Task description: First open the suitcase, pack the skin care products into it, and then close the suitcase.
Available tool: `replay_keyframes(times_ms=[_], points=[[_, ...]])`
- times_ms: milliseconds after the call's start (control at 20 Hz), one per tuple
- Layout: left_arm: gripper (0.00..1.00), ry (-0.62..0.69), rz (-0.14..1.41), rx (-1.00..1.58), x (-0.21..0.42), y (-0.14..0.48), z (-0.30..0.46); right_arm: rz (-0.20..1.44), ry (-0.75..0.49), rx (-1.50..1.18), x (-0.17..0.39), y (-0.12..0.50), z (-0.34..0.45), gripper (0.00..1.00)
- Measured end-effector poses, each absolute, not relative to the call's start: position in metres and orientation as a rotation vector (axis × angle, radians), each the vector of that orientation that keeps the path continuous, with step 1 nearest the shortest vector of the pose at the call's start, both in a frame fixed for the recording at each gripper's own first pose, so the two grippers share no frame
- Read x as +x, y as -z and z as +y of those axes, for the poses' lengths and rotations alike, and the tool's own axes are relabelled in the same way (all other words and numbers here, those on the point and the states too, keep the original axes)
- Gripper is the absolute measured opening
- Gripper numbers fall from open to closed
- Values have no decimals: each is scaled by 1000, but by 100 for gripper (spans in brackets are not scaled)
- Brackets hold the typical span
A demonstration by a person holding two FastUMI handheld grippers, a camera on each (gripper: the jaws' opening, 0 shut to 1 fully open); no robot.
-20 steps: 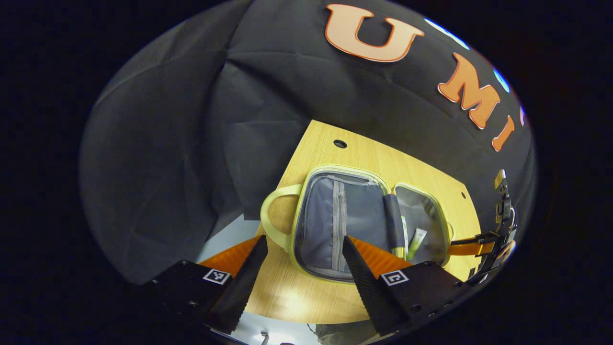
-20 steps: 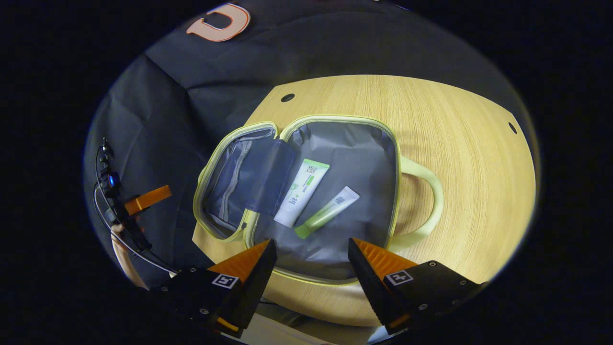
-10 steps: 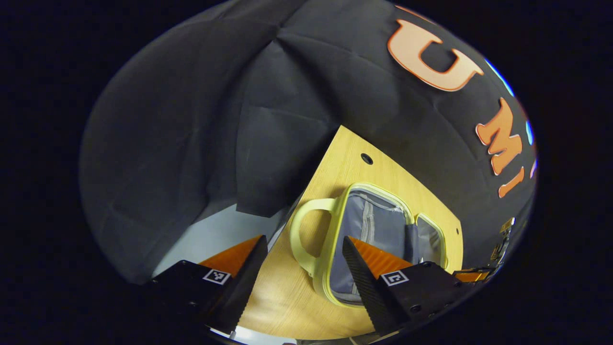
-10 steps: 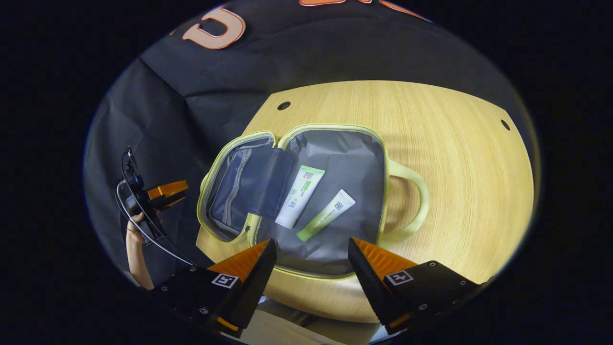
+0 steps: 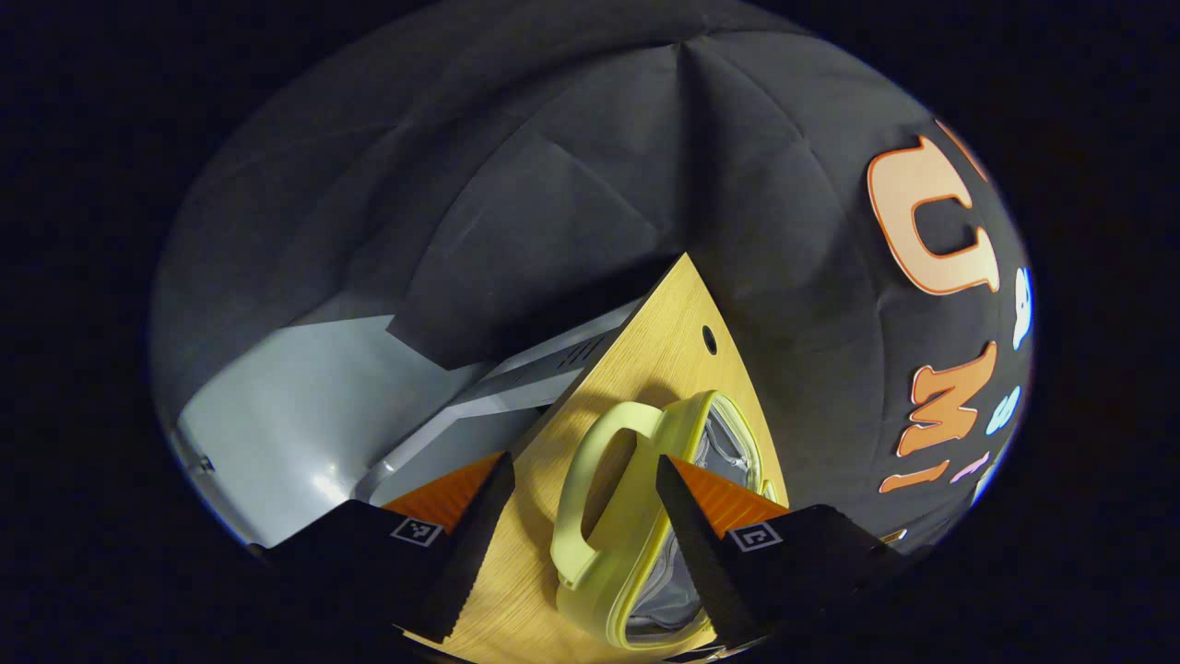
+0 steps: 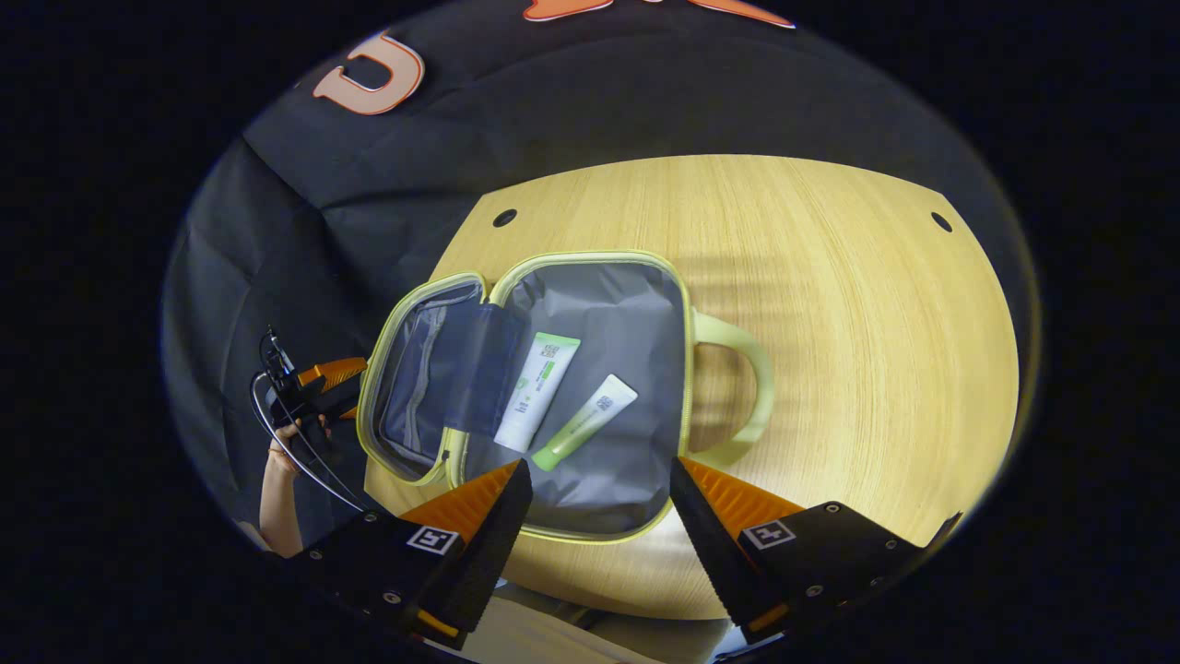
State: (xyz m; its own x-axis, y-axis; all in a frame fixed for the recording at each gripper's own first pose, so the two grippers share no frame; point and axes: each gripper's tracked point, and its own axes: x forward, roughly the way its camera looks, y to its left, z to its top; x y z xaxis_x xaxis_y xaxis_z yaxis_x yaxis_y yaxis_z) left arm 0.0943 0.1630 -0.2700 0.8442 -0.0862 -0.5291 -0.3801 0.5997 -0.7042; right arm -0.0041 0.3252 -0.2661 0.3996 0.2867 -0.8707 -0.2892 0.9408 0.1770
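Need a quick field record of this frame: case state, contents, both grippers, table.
suitcase: small soft case, open flat on the wooden table, both halves lying apart
contents: two skin care tubes in the right half, larger tube beside smaller tube
handle: pale loop on the right half, resting on the table
left gripper: jaws open, holding nothing, low beside the case's other handle
right gripper: jaws open, holding nothing, above the case's near edge
task stage: tubes packed, case not yet closed
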Motion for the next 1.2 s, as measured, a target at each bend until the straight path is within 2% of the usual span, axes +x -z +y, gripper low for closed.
replay_keyframes(times_ms=[50,150,200,250,300,400,700,1200], points=[[94,-178,560,-938,96,271,162,1106,-357,0,-4,265,322,96],[47,-226,597,-938,101,284,164,1112,-347,11,-1,265,319,96],[24,-210,624,-940,97,280,158,1112,-343,16,0,266,319,96],[29,-215,624,-935,107,283,160,1108,-342,20,2,265,319,96],[14,-212,631,-912,124,294,146,1100,-344,26,5,263,320,96],[13,-213,640,-841,99,264,148,1084,-341,38,12,259,320,96],[13,-203,624,-639,94,186,123,983,-332,52,37,234,309,96],[11,-119,564,-338,93,63,2,595,-233,-77,96,137,212,96]])
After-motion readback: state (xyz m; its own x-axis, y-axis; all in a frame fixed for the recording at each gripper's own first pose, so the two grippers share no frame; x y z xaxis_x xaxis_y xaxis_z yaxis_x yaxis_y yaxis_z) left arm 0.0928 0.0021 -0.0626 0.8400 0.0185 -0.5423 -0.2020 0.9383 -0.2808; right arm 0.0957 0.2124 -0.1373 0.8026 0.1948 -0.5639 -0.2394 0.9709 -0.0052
